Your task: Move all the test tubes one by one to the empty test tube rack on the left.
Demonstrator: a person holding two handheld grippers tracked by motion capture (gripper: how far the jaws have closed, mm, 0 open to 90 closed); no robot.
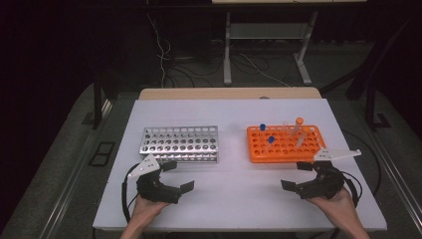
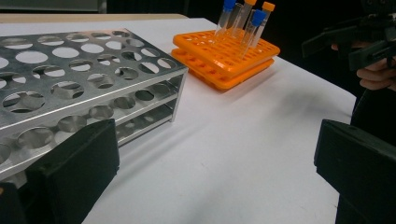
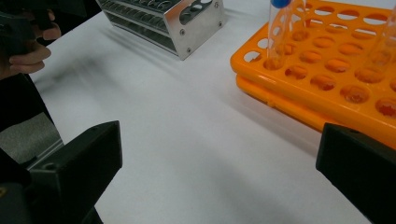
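A silver metal tube rack [image 1: 180, 144] stands left of centre on the white table, its holes empty as far as I can see. An orange plastic rack [image 1: 284, 144] to its right holds several capped tubes [image 1: 271, 141], blue and orange topped. My left gripper [image 1: 180, 175] rests in front of the metal rack, open, nothing between its jaws. My right gripper [image 1: 295, 175] sits in front of the orange rack, open and empty too. In the left gripper view, the metal rack [image 2: 84, 79] is close by and the tubes [image 2: 243, 23] stand far off. A blue-capped tube [image 3: 280, 32] rises from the orange rack [image 3: 327, 79] in the right gripper view.
The white table [image 1: 239, 199] has bare surface between the two grippers and in front of both racks. Beyond its far edge a wooden board [image 1: 229, 93], cables and a stand's legs sit on the dark floor. The other hand [image 3: 28, 51] shows at upper left in the right gripper view.
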